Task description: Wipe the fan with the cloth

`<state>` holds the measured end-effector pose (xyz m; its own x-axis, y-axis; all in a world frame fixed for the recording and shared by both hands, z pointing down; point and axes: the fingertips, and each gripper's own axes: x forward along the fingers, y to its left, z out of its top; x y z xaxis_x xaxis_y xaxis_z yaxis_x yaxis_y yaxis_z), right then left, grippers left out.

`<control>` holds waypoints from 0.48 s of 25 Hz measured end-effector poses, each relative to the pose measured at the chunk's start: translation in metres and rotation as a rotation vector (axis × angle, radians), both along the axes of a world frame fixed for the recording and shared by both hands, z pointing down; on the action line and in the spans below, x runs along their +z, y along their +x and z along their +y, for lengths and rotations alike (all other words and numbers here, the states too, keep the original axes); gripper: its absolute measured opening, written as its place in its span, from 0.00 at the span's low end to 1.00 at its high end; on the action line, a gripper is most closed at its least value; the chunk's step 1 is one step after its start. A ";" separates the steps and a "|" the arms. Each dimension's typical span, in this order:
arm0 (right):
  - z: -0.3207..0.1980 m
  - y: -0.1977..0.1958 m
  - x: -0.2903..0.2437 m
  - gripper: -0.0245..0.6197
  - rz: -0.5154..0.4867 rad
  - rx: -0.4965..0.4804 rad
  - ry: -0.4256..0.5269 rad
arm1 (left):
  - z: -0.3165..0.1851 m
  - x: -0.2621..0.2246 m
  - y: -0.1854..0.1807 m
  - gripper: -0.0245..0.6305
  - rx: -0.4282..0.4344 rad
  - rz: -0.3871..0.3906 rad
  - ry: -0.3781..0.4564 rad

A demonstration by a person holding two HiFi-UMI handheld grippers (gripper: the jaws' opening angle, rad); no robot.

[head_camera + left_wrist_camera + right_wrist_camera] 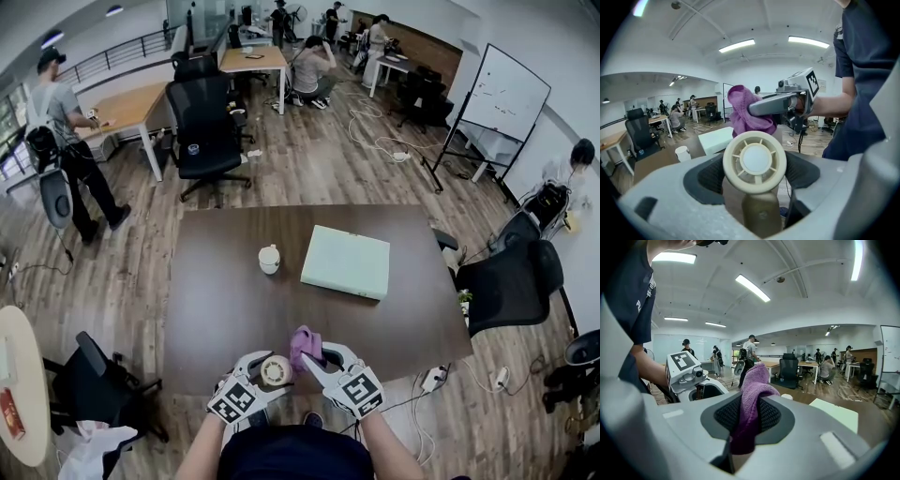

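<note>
Held in the left claw [271,375] at the desk's [225,291] near edge, the fan [754,160] is flanked by the cloth [753,394] pinched in the right claw [315,362]; wiping is judged hardly begun.

left gripper [274,371] and right gripper [309,352] crowd each other at near table [216,319] edge. open top ahead up to cup [269,259] and pale green box [345,262], narrow gap between them. black chair [511,286] hugs right edge.
</note>
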<state>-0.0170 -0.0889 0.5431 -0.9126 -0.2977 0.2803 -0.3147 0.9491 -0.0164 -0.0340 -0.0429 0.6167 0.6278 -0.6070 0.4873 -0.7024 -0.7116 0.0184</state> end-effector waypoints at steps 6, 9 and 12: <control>-0.007 0.011 0.021 0.15 0.045 0.040 -0.019 | -0.003 0.034 -0.012 0.61 -0.032 -0.047 -0.064; -0.009 0.019 0.029 0.15 0.065 0.062 -0.033 | -0.008 0.053 -0.017 0.61 -0.047 -0.049 -0.098; -0.010 0.022 0.035 0.16 0.078 0.069 -0.040 | -0.010 0.077 -0.026 0.61 -0.027 -0.128 -0.130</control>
<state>0.0049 -0.0987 0.5782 -0.8652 -0.3466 0.3623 -0.3814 0.9240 -0.0268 -0.0596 -0.0529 0.6937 0.5403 -0.5493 0.6375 -0.7236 -0.6900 0.0187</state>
